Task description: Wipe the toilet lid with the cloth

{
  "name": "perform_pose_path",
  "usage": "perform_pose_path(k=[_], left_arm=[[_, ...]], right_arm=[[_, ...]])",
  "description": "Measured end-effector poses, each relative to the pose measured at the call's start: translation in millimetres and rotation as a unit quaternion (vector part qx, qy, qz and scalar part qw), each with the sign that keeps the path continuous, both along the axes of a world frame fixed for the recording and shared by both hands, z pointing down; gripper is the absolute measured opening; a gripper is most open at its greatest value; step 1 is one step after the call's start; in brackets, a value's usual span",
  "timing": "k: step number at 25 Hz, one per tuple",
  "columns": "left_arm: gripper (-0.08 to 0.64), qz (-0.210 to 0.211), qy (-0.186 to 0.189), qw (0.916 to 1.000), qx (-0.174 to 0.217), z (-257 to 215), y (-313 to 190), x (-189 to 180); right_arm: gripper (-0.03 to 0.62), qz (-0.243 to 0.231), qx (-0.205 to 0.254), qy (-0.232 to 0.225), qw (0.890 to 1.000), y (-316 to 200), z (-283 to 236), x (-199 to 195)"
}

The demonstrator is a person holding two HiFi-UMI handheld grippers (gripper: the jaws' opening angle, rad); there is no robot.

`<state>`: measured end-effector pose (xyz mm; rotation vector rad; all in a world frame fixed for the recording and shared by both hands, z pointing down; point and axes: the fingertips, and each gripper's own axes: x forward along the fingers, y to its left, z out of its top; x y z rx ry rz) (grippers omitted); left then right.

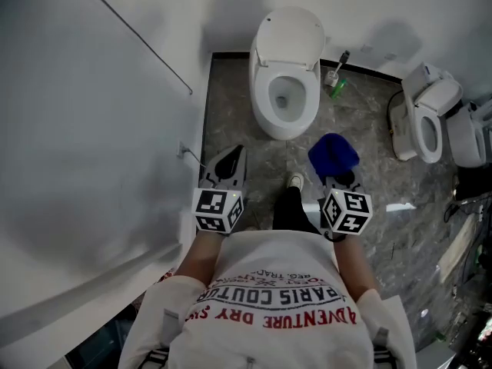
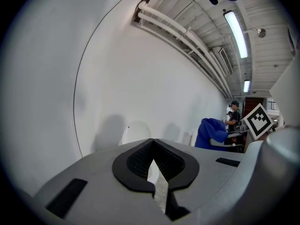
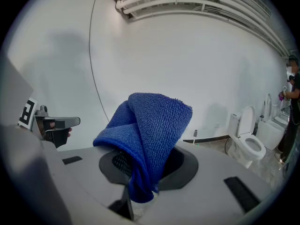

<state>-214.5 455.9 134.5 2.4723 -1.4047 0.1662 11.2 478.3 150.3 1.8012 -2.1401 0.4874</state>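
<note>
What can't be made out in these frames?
- Head view: the toilet lid is raised and viewed steeply; any dirt is unreadable.
- Left gripper view: the body of the left gripper hides the lid's lower part.
- Right gripper view: the cloth covers the pads of the right gripper.
- Head view: green item beside the toilet, too small to identify.

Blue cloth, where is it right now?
The blue cloth is clamped in the right tool, right of centre in the head view, just short of the toilet with its lid raised ahead.
</note>
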Motion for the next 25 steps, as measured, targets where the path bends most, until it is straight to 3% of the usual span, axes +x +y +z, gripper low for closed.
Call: perform_pose_path(k=[6, 17, 25], left_arm=[[0.006, -0.036, -0.003, 0.9993, 0.0, 0.9, -64.5, 27.3], [0.006, -0.095, 0.007, 0.9955, -0.004, -18.1, -222.1, 124.7], [0.006, -0.102, -0.013, 0.994, -0.037, 19.3, -276.3, 150.0]], right_arm=[[0.087, -0.027, 0.004, -0.028, 0.999, -80.1, 2.5, 30.8], [0.087, -0.07, -0.01, -0.032, 0.997, -247.3, 1.3, 136.7], [0.087, -0.066, -0.037, -0.04, 0.996, -314.0, 42.7, 169.8]])
